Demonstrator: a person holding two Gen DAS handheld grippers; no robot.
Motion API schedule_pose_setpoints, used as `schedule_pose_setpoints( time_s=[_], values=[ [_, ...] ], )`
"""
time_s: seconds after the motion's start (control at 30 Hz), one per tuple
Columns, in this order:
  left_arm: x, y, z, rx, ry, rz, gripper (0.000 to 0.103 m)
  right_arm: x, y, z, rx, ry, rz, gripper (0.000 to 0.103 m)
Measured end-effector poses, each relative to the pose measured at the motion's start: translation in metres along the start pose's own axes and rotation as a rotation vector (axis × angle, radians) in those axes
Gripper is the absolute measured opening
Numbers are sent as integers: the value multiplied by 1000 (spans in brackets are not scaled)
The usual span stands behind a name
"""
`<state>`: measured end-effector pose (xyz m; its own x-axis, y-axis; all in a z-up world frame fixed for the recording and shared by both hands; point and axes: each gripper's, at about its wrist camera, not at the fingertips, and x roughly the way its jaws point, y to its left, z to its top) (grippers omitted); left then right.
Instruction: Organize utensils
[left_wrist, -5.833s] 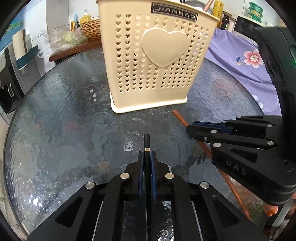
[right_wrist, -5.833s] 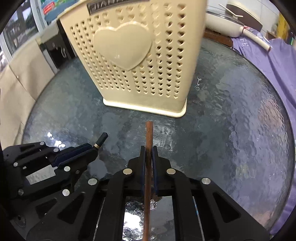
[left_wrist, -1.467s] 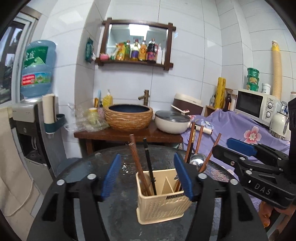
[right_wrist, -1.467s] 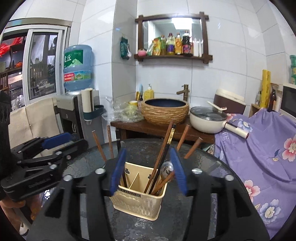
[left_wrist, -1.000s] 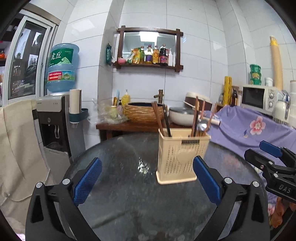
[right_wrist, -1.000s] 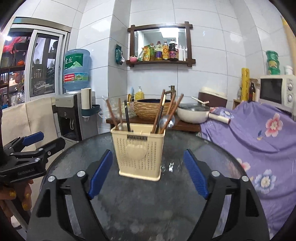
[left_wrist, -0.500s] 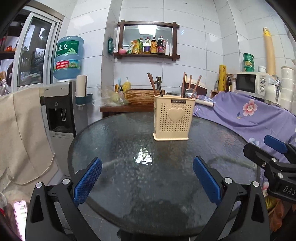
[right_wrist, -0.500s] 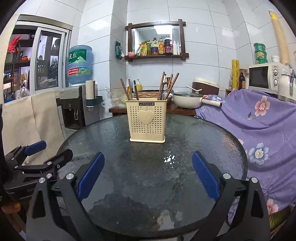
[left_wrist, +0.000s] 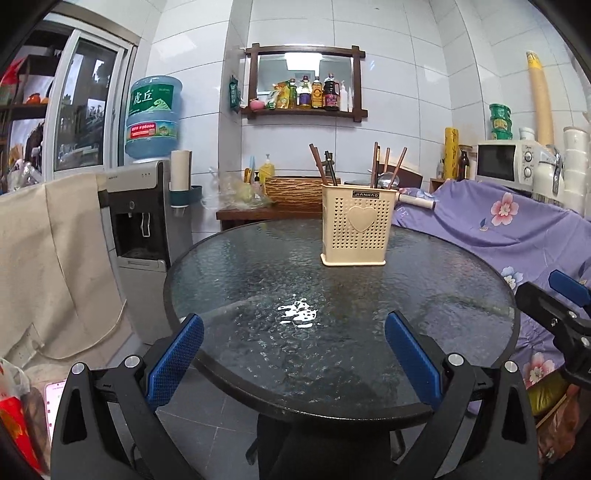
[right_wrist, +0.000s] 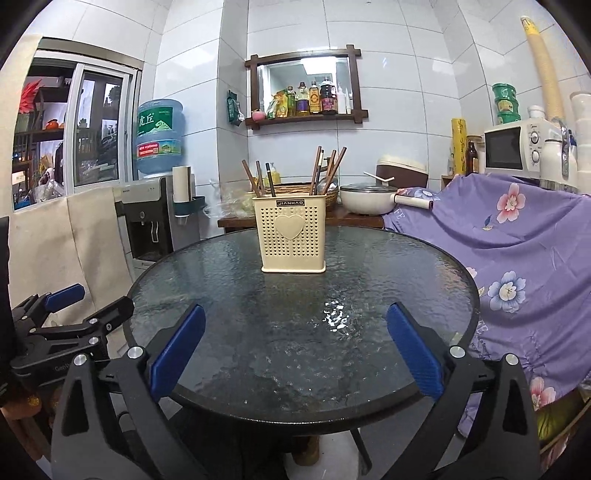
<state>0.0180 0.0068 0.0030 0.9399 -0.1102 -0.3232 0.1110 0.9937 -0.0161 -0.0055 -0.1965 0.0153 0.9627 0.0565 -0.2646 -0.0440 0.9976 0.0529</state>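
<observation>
Holding both tongs back from the near rim of the round glass surface (left_wrist: 236, 280), you have nothing in either. Your left tongs (left_wrist: 294, 356) stand wide, blue pads well apart, empty. Your right tongs (right_wrist: 295, 349) are equally wide and empty.

The cream utensil holder (right_wrist: 293, 234) stands upright on the far half of the surface, well apart from both tongs and straight ahead of them. From the right wrist view it sits near dead centre; from the left wrist view it lies ahead and to the right. On that evidence your right hand has the more direct line, though neither is clearly closer.

Condition of the holder: perforated plastic, raised heart on the front, a dark label at the rim. Brown chopsticks (right_wrist: 258, 181) and one black stick lean in its left side; further chopsticks (right_wrist: 334, 168) and what looks like a metal spoon stand in its right side. All long axes run near vertical, fanning outward.

No loose utensil shows on the glass. Judgement: the sorting appears complete.
</observation>
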Motion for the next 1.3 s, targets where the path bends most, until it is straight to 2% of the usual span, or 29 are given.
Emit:
schedule_pose_setpoints(
  time_s=[0.43, 1.3],
  values=[
    [-4, 4, -1, 5, 1, 41, 97, -5, 6, 4, -21, -20, 3, 97],
    [-9, -4, 2, 28, -1, 43, 97, -10, 9, 5, -22, -28, 10, 97]
  ],
)
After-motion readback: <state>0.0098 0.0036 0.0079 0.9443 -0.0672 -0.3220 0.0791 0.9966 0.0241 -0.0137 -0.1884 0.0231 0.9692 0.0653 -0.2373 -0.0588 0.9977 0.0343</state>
